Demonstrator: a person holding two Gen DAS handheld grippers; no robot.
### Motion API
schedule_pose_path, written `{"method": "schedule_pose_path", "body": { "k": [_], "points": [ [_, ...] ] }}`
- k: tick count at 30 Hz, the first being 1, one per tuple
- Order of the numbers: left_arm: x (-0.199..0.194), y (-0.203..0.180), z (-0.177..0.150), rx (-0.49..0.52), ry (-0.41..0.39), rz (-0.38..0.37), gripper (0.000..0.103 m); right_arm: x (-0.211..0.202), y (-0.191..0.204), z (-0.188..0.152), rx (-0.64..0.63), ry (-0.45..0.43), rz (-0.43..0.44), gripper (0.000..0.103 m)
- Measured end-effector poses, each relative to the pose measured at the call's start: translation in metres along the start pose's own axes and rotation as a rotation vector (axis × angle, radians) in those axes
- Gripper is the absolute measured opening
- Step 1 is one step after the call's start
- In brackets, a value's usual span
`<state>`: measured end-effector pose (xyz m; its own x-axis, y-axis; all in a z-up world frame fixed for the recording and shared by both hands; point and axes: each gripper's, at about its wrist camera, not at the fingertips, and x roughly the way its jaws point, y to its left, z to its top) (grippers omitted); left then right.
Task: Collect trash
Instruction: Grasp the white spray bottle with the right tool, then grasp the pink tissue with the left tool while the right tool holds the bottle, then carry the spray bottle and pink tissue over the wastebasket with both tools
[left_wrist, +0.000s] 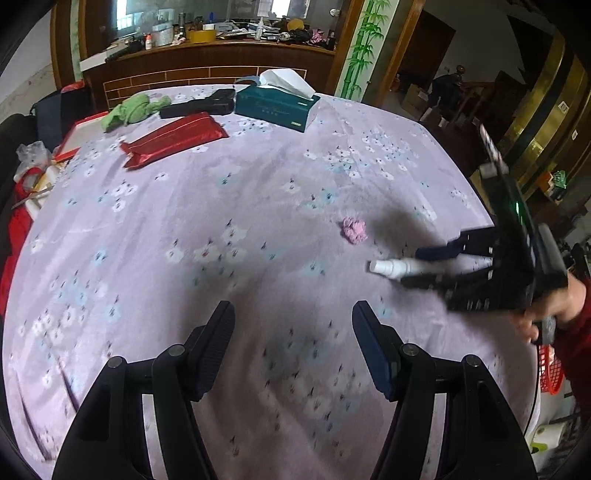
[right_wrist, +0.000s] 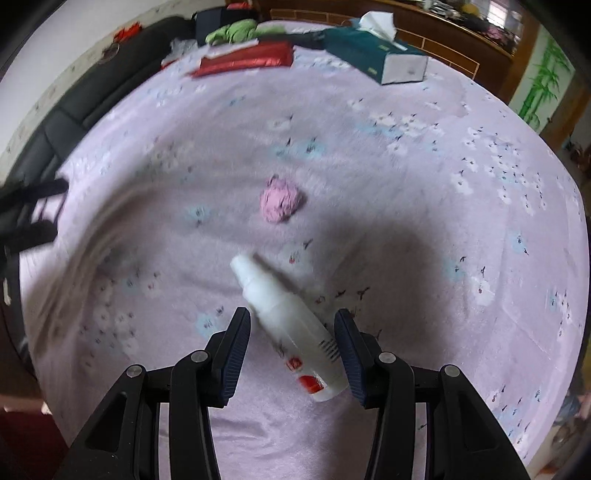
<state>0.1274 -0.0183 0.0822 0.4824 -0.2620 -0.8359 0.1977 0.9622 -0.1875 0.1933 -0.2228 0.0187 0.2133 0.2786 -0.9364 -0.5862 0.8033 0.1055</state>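
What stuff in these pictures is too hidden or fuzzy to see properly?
- White plastic spray bottle: in the right wrist view its label print is blurred; whether the right tongs touch it is unclear.
- Teal cardboard tissue box: lettering too small in the left wrist view.
- Cluttered wooden shelf: items too small and far away.
- Red plastic basket: cut off by the edge and a sleeve.

On the bed (left_wrist: 258, 206) the bottle (right_wrist: 288, 328) lies between your right gripper's (right_wrist: 291, 325) spread fingers, close to the right one, cap pointing away toward the middle. The wad (right_wrist: 280, 203) sits just beyond the cap, apart from it. Your left gripper (left_wrist: 293, 314) hangs over bare cover near the front edge, to the left of the bottle. Along the far edge, from left to right, lie the cloth (left_wrist: 133, 109), the pouch (left_wrist: 173, 138) nearer you, and the tissue box (left_wrist: 275, 105).
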Motion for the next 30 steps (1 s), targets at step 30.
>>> {"method": "schedule_pose_path", "body": {
  "k": [30],
  "points": [
    [0.118, -0.085, 0.044, 0.070, 0.055, -0.003, 0.023, -0.132, 0.007, -0.174, 0.632, -0.322, -0.015, 0.032]
  ]
}}
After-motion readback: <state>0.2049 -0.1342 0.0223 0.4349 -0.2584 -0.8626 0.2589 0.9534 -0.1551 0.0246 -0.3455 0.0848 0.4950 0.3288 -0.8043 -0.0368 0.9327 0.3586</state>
